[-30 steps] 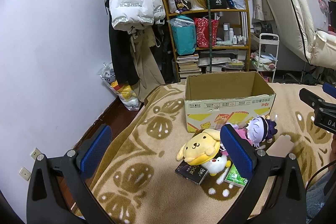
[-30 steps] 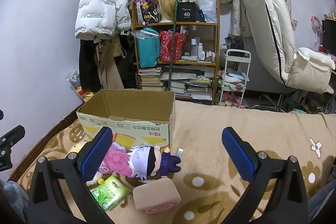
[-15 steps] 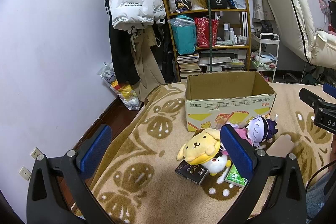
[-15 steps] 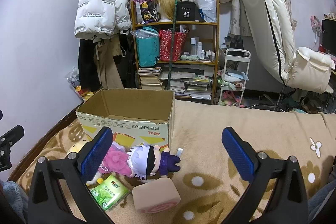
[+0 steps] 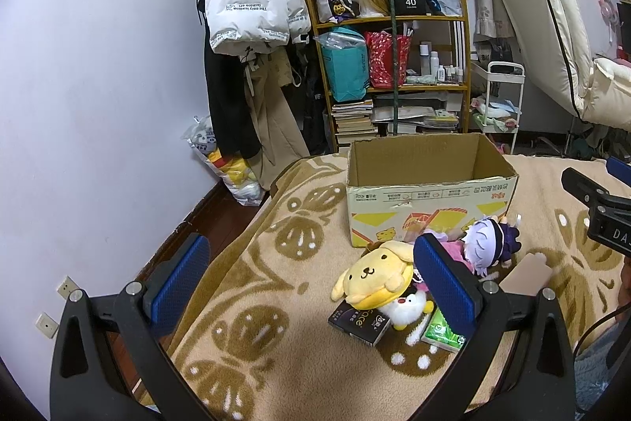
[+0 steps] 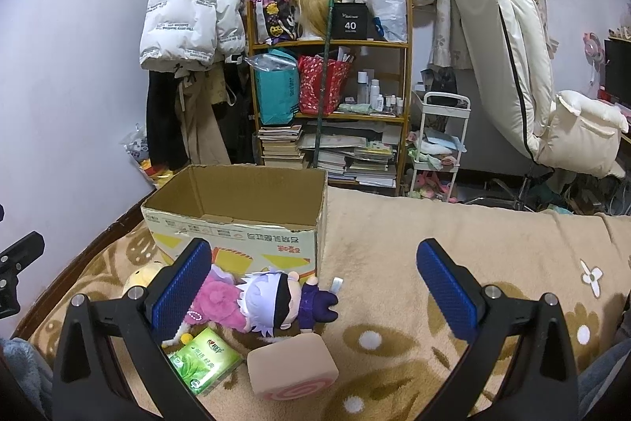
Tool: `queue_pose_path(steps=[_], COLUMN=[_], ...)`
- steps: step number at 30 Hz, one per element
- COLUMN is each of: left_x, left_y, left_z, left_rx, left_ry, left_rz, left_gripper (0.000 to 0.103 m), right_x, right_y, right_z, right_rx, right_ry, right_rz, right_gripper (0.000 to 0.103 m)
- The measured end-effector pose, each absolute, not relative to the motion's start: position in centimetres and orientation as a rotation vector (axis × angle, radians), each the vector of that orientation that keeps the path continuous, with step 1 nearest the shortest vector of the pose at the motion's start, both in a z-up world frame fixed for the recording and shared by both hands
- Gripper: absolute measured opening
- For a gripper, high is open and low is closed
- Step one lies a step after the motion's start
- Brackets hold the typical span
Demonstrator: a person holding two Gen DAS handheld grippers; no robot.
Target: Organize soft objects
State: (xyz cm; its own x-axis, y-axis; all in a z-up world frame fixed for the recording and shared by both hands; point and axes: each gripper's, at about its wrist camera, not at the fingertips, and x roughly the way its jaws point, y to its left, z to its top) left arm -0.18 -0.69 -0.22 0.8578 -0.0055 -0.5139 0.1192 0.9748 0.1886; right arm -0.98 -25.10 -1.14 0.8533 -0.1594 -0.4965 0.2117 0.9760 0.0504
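An open cardboard box (image 5: pixel 430 200) stands on a patterned blanket; it shows in the right wrist view (image 6: pixel 236 223) too. In front of it lie a yellow dog plush (image 5: pixel 374 275), a pink plush (image 6: pixel 219 302), a white-haired doll in purple (image 6: pixel 276 302) (image 5: pixel 489 243), a small white plush (image 5: pixel 406 308) and a pink roll-shaped cushion (image 6: pixel 294 367). My left gripper (image 5: pixel 311 283) is open and empty, above the blanket left of the pile. My right gripper (image 6: pixel 315 287) is open and empty, above the doll and cushion.
A black packet (image 5: pixel 359 320) and a green tissue pack (image 6: pixel 205 358) (image 5: pixel 443 332) lie among the toys. Behind the bed stand a full shelf (image 6: pixel 327 97), hanging coats (image 5: pixel 248 6), a white trolley (image 6: pixel 437 141) and a cream chair (image 6: pixel 524 85).
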Motion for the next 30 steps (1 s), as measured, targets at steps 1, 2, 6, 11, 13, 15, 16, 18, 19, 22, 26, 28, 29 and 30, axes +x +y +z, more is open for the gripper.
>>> queue_pose_path(steps=[1, 2, 6, 11, 13, 15, 16, 18, 19, 22, 26, 28, 29, 30], left_x=[-0.18, -0.2, -0.18, -0.21, -0.19, -0.2, -0.18, -0.13, -0.14, -0.13, -0.05, 0.23, 0.34, 0.43], left_y=[-0.69, -0.72, -0.71, -0.74, -0.7, -0.83, -0.87, -0.85, -0.86, -0.85, -0.92, -0.89, -0.89, -0.97], left_z=[-0.22, -0.21, -0.21, -0.2, -0.21, -0.25, -0.28, -0.3, -0.31, -0.32, -0.57, -0.88, -0.94, -1.03], left_rx=[0.218, 0.219, 0.218, 0.216, 0.218, 0.219, 0.22, 0.219, 0.219, 0.22, 0.223, 0.221, 0.222, 0.226], left_ry=[0.537, 0.536, 0.538, 0.537, 0.538, 0.541, 0.542, 0.543, 0.543, 0.544, 0.552, 0.563, 0.569, 0.573], left_rz=[-0.066, -0.067, -0.066, -0.064, -0.064, -0.063, -0.062, -0.063, -0.062, -0.063, -0.065, -0.068, -0.069, -0.069], left_gripper=[0.102, 0.102, 0.102, 0.102, 0.102, 0.102, 0.102, 0.102, 0.102, 0.102, 0.102, 0.102, 0.102, 0.102], right_x=[-0.98, -1.01, -1.01, -1.02, -1.08, -1.07, -1.01, -1.03, -1.04, -1.01, -0.98, -0.97, -1.0, -1.0], right_y=[-25.03, -25.19, -25.06, -25.03, -25.16, -25.18, -25.02, -25.06, -25.12, -25.05, -25.03, -25.07, -25.11, -25.2], right_z=[-1.08, -1.12, -1.09, -1.08, -1.07, -1.09, -1.07, -1.09, -1.08, -1.2, -1.2, -1.18, -1.24, -1.32], right_rx=[0.104, 0.108, 0.102, 0.104, 0.103, 0.105, 0.103, 0.103, 0.103, 0.103, 0.102, 0.105, 0.106, 0.107], right_ry=[0.512, 0.512, 0.516, 0.515, 0.515, 0.516, 0.517, 0.519, 0.521, 0.52, 0.519, 0.521, 0.526, 0.537], right_rz=[-0.196, -0.195, -0.194, -0.195, -0.193, -0.193, -0.194, -0.195, -0.193, -0.193, -0.193, -0.193, -0.193, -0.194], right_gripper=[0.103, 0.103, 0.103, 0.103, 0.103, 0.103, 0.103, 0.103, 0.103, 0.103, 0.103, 0.103, 0.103, 0.103])
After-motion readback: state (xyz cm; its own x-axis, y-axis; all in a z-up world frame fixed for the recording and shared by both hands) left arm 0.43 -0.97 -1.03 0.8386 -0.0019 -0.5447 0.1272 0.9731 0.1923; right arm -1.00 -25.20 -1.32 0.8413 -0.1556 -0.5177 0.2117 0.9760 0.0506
